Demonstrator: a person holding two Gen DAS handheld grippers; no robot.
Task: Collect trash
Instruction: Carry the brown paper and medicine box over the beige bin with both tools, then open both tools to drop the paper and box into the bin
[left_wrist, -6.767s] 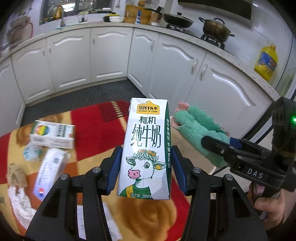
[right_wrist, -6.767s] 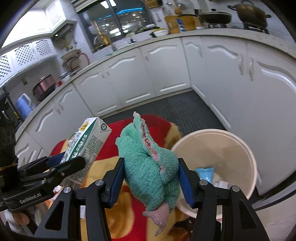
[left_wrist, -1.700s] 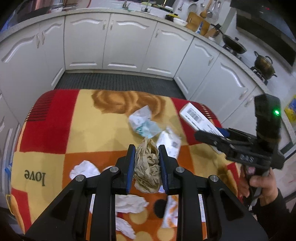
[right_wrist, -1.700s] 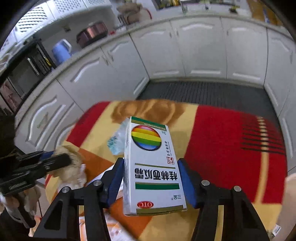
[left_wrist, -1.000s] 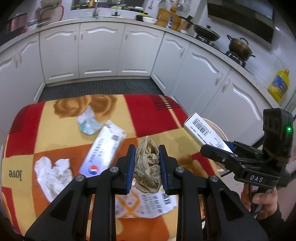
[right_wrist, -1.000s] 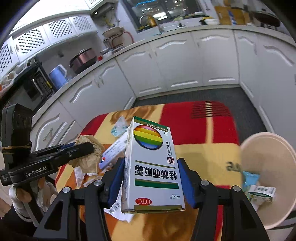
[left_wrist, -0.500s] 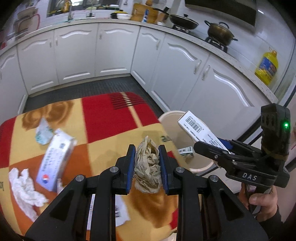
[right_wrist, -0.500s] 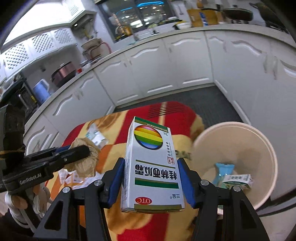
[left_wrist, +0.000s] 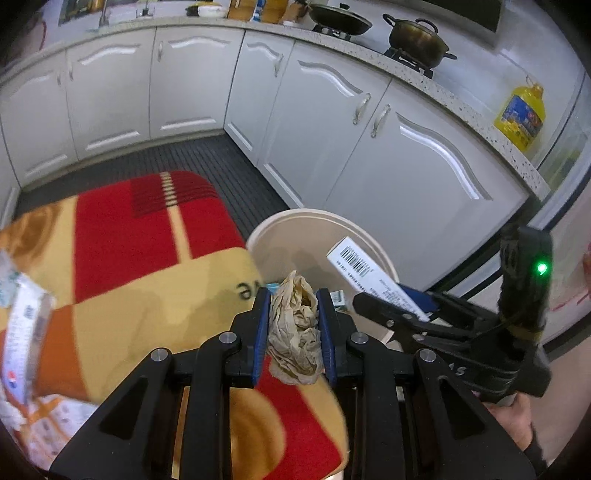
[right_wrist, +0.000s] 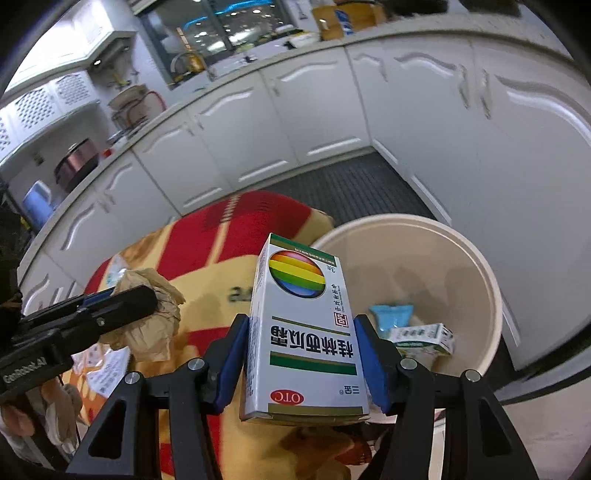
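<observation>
My left gripper (left_wrist: 292, 301) is shut on a crumpled brown paper ball (left_wrist: 295, 332), held above the table edge beside the cream trash bin (left_wrist: 284, 225). My right gripper (right_wrist: 301, 325) is shut on a white medicine box with a rainbow circle (right_wrist: 303, 332), held at the near rim of the bin (right_wrist: 495, 306). The box's barcode end (left_wrist: 356, 264) shows over the bin in the left wrist view, and the paper ball (right_wrist: 147, 325) shows in the right wrist view. A milk carton (right_wrist: 421, 338) and a blue packet (right_wrist: 391, 314) lie in the bin.
The table has a red, yellow and orange blanket (left_wrist: 122, 240). A white tissue pack (left_wrist: 22, 332) and printed papers (left_wrist: 48, 424) lie at its left. White kitchen cabinets (left_wrist: 325, 110) stand behind the bin, with dark floor (left_wrist: 177, 158) between.
Both grippers have swung right from the table toward the bin, carrying the paper ball and the medicine box. The bin is now closer and larger in both views.
</observation>
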